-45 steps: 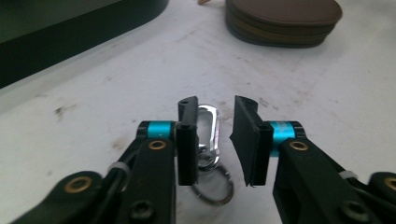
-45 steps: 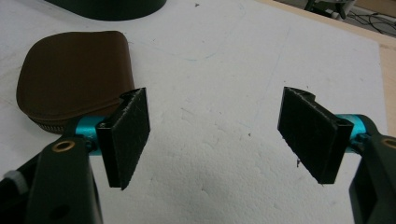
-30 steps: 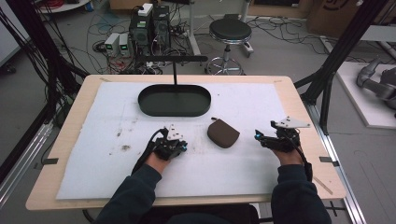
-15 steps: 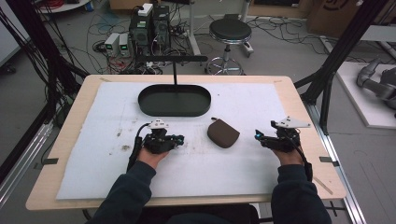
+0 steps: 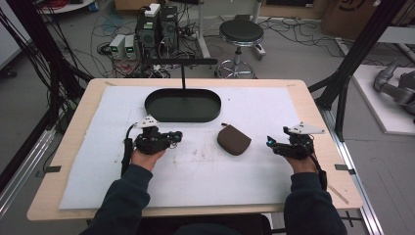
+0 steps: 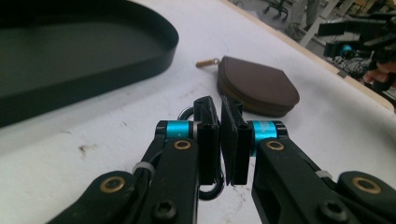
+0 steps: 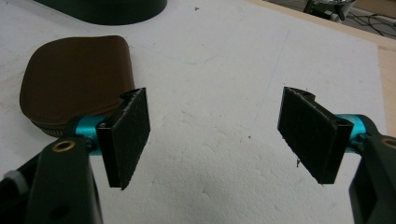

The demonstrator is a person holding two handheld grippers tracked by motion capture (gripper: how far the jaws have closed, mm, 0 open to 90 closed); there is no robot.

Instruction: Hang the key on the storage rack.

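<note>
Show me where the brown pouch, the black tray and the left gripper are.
brown pouch point(image 5: 234, 139): high view, middle of its top face.
black tray point(image 5: 182, 118): high view, near rim.
left gripper point(image 6: 220, 122): left gripper view, between its fingertips.

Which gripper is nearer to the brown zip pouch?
Right, narrowly. The right gripper sits just right of the brown zip pouch, jaws open; the left gripper is farther off on its left, jaws shut.

A light wooden table point(image 5: 313, 98) carries a white foam sheet point(image 5: 205, 171) covering most of its top. On the sheet lie a black oval metal tray point(image 5: 182, 105) toward the far side and a brown leather zip pouch point(image 5: 234, 139) nearer, right of centre, apart from the tray.
</note>
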